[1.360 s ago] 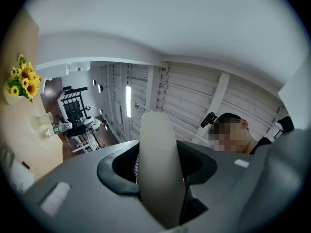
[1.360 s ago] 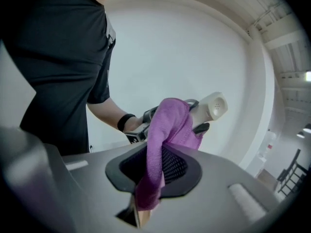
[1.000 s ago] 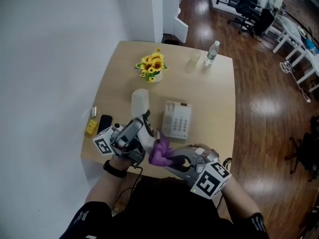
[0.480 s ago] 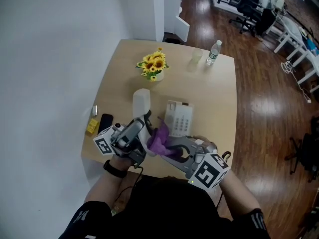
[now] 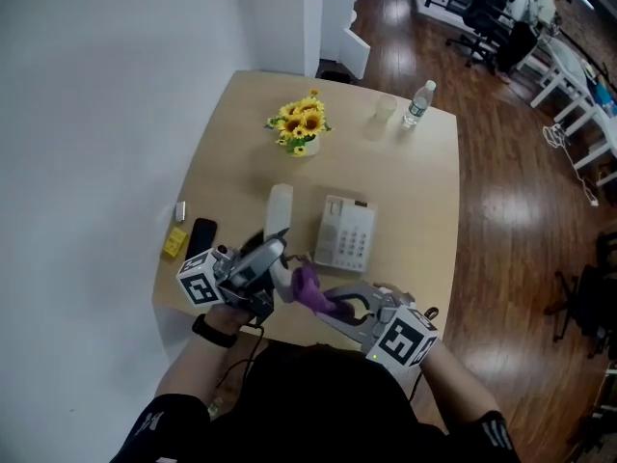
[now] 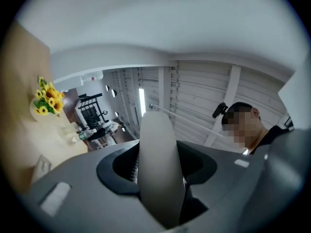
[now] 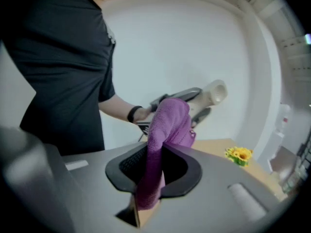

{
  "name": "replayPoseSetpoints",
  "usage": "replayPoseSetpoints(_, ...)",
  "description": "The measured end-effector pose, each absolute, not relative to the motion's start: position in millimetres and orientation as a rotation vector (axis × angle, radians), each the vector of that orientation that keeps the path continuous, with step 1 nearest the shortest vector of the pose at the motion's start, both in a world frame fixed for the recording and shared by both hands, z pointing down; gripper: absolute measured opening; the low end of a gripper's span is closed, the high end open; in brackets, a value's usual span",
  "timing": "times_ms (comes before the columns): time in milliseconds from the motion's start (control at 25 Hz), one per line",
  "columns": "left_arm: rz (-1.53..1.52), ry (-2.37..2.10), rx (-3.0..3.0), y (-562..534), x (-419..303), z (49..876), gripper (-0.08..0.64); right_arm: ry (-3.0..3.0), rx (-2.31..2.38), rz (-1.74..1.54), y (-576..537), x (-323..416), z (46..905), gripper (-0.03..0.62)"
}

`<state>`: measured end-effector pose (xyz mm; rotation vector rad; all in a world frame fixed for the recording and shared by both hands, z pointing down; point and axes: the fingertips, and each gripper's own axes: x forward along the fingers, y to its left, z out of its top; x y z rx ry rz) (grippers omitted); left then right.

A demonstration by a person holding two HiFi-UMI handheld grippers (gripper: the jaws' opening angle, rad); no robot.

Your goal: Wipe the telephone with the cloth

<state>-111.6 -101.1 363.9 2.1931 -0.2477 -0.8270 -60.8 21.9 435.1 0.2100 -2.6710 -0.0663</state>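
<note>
The white telephone base (image 5: 344, 233) lies on the wooden table (image 5: 424, 191), its handset off. My left gripper (image 5: 274, 266) is shut on the white handset (image 5: 279, 210), which juts away from me over the table. In the left gripper view the handset (image 6: 156, 149) fills the space between the jaws of that gripper (image 6: 158, 183). My right gripper (image 5: 326, 303) is shut on a purple cloth (image 5: 308, 287) that touches the handset's near end beside the left gripper. In the right gripper view the cloth (image 7: 167, 125) rises from the jaws against the handset (image 7: 210, 94).
A pot of sunflowers (image 5: 301, 128), a clear cup (image 5: 385, 109) and a water bottle (image 5: 416, 104) stand at the far side. A black phone (image 5: 200, 237) and a yellow item (image 5: 174, 243) lie by the left edge. Beyond the table is wooden floor.
The cloth slid up along the handset and back toward its near end. The left gripper dropped slightly and the handset now points more steeply away.
</note>
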Motion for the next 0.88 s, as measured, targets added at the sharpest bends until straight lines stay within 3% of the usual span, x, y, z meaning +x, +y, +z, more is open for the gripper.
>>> replayPoseSetpoints(240,-0.513,-0.519,2.206,-102,-133,438,0.215,-2.398,0.613,0.006,-107,-7,524,0.061)
replayPoseSetpoints(480,-0.422,-0.625,2.171,-98,-152,468,0.215,-2.137,0.690,-0.037,-214,9,593,0.061)
replayPoseSetpoints(880,-0.384,-0.700,2.110,-82,-177,491,0.215,-1.986,0.659,0.148,-251,-4,708,0.061)
